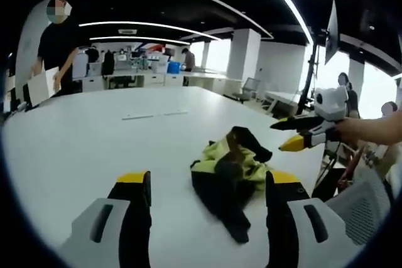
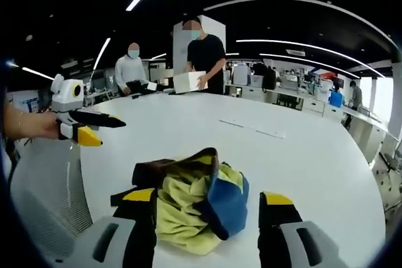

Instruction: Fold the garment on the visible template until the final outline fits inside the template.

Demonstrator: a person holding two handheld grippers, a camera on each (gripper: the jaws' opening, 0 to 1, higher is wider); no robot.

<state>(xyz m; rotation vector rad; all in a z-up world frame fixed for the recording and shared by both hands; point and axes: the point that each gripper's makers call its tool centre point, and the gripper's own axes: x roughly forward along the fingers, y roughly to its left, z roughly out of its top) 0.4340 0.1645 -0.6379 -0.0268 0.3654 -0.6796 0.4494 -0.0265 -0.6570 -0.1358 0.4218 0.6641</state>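
Garment: a crumpled garment [image 1: 231, 174] in yellow, black and blue is seen low and right of centre in the left gripper view, and low in the middle of the right gripper view [image 2: 191, 202]. It lies in a heap on the white table [image 1: 94, 142].
Template: thin pale marks are seen further up on the table [image 2: 254, 128]; whether they belong to the template cannot be told.
Left gripper: its jaws [image 1: 207, 208] are spread wide at the bottom of the frame and nothing is held; the heap lies near the right jaw. It is also seen at the left edge of the right gripper view [image 2: 94, 128], raised above the table.
Right gripper: its jaws [image 2: 207, 221] are spread wide, the heap lies between them, and nothing is pinched. It is seen at the right of the left gripper view [image 1: 295, 133].
Step in hand: it is judged that the garment must first be opened flat.
Advice: two separate outer edges should be pinched, not the thick middle, and the cloth should be drawn apart slowly and kept on the table.
Risk: several layers may be taken together.
People: persons [image 2: 202, 54] are standing behind the table, in the upper middle.
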